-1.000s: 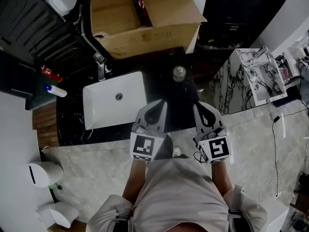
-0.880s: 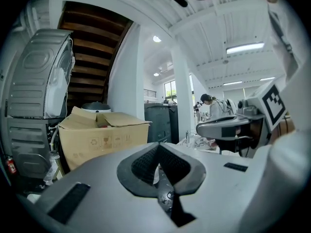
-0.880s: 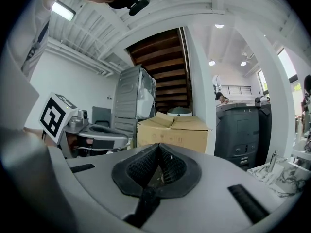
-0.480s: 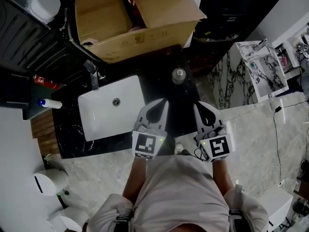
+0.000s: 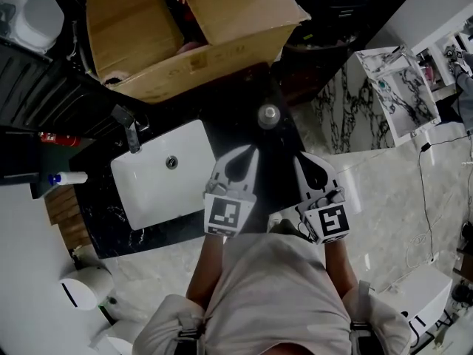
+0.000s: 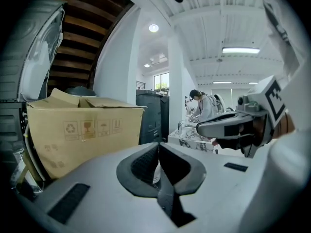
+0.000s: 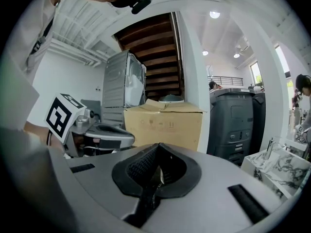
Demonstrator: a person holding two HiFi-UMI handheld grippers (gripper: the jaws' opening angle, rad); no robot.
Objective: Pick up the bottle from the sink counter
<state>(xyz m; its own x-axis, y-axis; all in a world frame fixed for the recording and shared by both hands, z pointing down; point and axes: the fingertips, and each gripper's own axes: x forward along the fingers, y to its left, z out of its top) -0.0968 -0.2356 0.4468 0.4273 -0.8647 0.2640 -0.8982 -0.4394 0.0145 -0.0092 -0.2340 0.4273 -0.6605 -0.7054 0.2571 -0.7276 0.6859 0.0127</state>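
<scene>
- I see the bottle (image 5: 268, 115) standing upright on the black tabletop (image 5: 230, 108). It is right of the white sink (image 5: 151, 198) and just on the near side of the cardboard box (image 5: 148, 28).
- My left gripper (image 5: 247, 152) hangs on the near side of the bottle, slightly to its left and clear of it. Its fingers are pressed together with nothing between them.
- My right gripper (image 5: 303, 160) is beside the left one, to its right, and also apart from the bottle. Its fingers are likewise closed and empty.
</scene>
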